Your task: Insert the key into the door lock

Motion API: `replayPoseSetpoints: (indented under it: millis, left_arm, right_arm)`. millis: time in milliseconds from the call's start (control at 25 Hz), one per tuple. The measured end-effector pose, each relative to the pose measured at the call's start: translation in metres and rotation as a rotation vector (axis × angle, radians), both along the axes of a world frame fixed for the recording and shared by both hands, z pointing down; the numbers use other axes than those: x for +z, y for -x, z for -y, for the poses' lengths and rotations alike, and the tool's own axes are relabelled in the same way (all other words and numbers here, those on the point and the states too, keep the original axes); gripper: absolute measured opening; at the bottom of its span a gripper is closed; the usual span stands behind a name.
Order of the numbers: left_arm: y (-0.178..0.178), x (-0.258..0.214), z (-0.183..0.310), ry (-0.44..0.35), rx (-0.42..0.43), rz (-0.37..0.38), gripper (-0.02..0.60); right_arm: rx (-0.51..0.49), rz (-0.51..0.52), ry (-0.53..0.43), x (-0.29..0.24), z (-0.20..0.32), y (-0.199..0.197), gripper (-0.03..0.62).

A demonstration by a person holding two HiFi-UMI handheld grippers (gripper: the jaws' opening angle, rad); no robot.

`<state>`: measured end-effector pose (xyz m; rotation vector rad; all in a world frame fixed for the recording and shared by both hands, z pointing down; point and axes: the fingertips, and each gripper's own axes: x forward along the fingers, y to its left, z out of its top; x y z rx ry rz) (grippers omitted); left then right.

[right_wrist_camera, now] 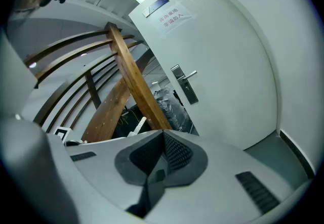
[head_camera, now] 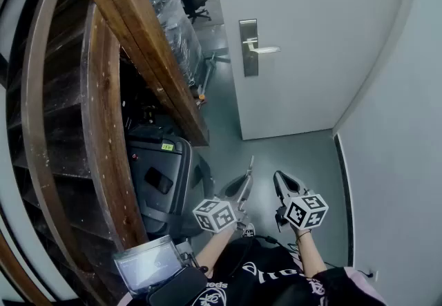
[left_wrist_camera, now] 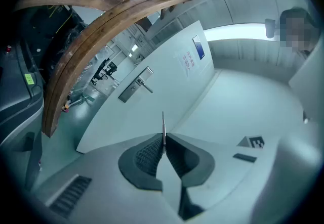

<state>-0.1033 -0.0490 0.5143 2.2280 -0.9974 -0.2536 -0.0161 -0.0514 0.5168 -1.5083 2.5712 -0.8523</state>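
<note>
- Here, a person stands well back from a white door [head_camera: 304, 35], a two-jaw gripper in each hand, both held low over the grey-green floor [head_camera: 290, 153] in front of it.
- The left gripper [left_wrist_camera: 163, 142] has its jaws pressed together on a thin metal key [left_wrist_camera: 163, 124], seen edge-on. The blade sticks out past the dark ribbed pads [left_wrist_camera: 147, 154] and points towards the door.
- The key is well apart from the door's lock plate [left_wrist_camera: 132, 88]. The plate, with its lever handle [left_wrist_camera: 147, 85], sits near the door's left edge as the head view shows it.
- The right gripper [right_wrist_camera: 163, 137] also faces the door, just to the right of the left one. Its jaws are closed on each other, with nothing between them.
- A paper notice [right_wrist_camera: 169, 17] with red print is stuck high on the door, above the lock plate.
- Left of the door, a heavy wooden stair beam [head_camera: 138, 35] slants down towards the floor, and a dark case [head_camera: 159, 180] stands beneath it.
- Right of the door, a plain pale wall [head_camera: 394, 146] closes off the corner.
</note>
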Motion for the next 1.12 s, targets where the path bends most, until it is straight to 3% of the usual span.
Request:
replayPoseSetpoints:
  millis: [280,640,1120]
  left_arm:
    - [0.015,0.009,0.045,0.031,-0.018,-0.042,0.025]
    - [-0.008,0.021,0.105,0.07,-0.026,-0.081,0.025]
    - [-0.066,0.011,0.249,0.093,-0.219,-0.219,0.025]
  right_arm:
    - [-0.013,-0.031,0.023,0.006,0.036,0.013,0.018]
    - [-0.037,-0.038,0.037,0.015,0.096,-0.008,0.018]
    - [-0.244,-0.056,-0.013,-0.01,0.255,-0.063,0.018]
